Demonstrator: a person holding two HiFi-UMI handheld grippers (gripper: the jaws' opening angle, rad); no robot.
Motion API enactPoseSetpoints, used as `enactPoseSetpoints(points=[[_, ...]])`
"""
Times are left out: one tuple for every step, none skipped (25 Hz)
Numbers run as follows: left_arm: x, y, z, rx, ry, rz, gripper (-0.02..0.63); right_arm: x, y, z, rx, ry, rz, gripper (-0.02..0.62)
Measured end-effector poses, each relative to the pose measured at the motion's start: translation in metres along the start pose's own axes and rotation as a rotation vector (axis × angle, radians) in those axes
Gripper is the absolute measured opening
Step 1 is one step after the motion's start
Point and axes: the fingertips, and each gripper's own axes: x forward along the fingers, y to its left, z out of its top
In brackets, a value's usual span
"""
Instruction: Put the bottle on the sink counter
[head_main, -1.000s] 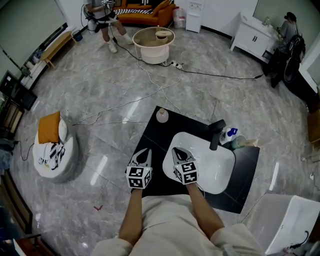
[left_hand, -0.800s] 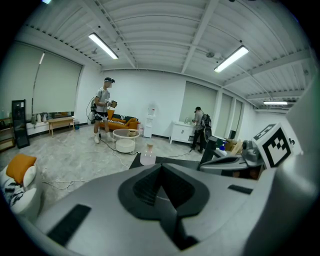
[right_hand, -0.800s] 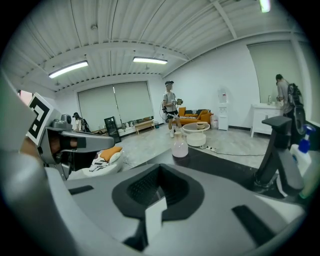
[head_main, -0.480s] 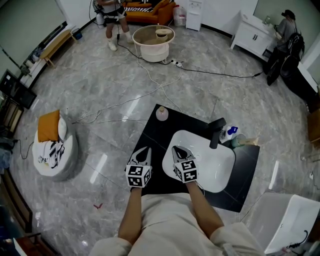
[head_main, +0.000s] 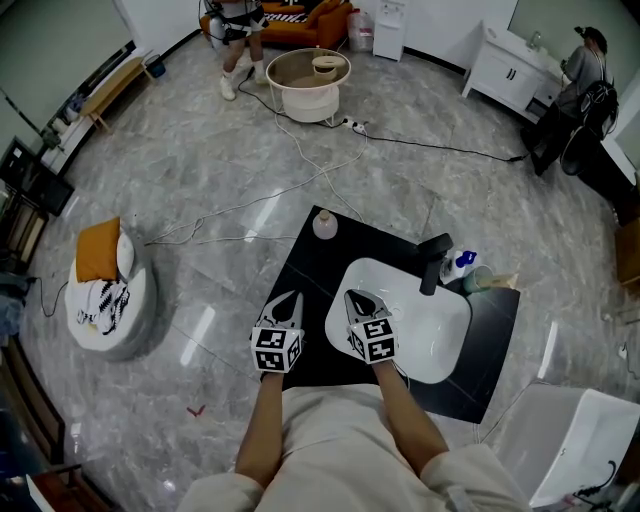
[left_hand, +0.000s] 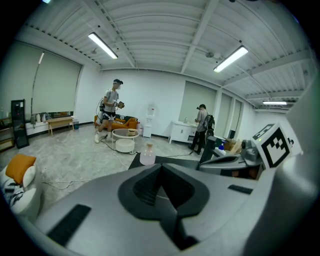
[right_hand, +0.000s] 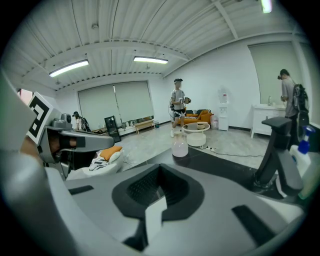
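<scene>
Fingers of the left gripper (head_main: 290, 302) are shut tight together with nothing between them, and those of the right gripper (head_main: 357, 300) are likewise closed and empty. The two pairs sit side by side, near each other, both pointing ahead and a little downward. The left fingers hang at the near left edge of the black counter (head_main: 318, 272), the right ones over the near rim of the white basin (head_main: 430, 335). Ahead of both, well apart from them, the bottle (head_main: 324, 229) stands upright on the counter's far corner, close to the two edges that meet there. Between fingers and bottle lies only bare black counter top. Right of the right fingers the basin takes up the room, with a black tap (head_main: 432, 266) at its far rim and a blue-topped spray bottle (head_main: 461, 266) just beyond it. Left of the left fingers the counter ends and open grey floor (head_main: 200, 150) spreads, with cables (head_main: 250, 207) trailing past the far corner.
</scene>
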Motion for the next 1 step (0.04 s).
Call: enactPoseSetpoints(points=[[-0.0004, -0.0001, -0.0001, 0.0, -0.001, 0.001, 0.006, -0.0003, 0.0002, -0.0003, -0.001, 0.0, 0.001, 0.003]])
